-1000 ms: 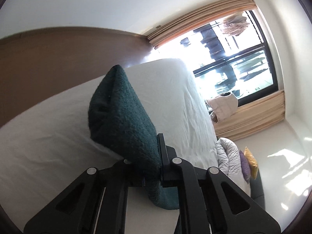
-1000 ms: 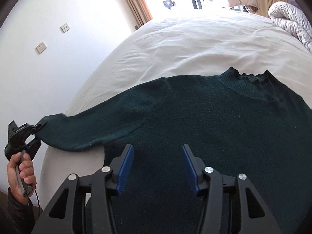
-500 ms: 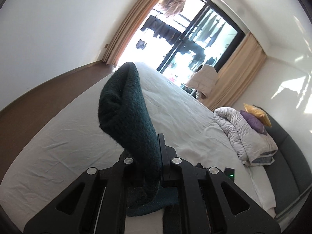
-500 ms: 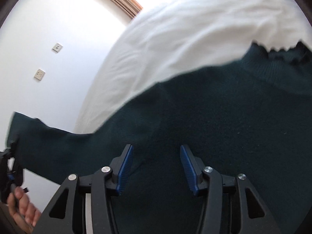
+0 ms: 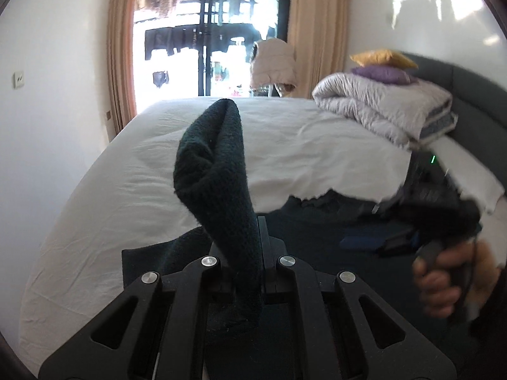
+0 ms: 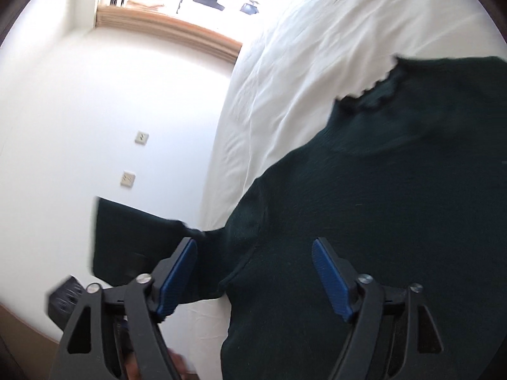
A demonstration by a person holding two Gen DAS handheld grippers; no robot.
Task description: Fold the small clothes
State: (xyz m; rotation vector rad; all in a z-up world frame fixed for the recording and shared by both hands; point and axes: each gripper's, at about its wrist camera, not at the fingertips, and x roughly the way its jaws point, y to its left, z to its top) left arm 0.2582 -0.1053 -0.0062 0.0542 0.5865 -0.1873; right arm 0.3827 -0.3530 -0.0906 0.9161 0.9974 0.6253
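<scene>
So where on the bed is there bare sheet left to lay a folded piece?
Bare sheet runs between the dark green sweater and the window-side wall, and beyond its collar toward the window. The headboard end is crowded by the folded duvet and cushions.

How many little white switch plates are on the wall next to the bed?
2. One wall plate sits higher on the white wall; the other wall plate is just below it. More may be hidden out of view.

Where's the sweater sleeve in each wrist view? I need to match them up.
Left wrist: sleeve rises at centre, clamped in the left gripper.
Right wrist: sleeve stretches out lower left, beside the right gripper.
Shared landmark: white bed sheet.
</scene>
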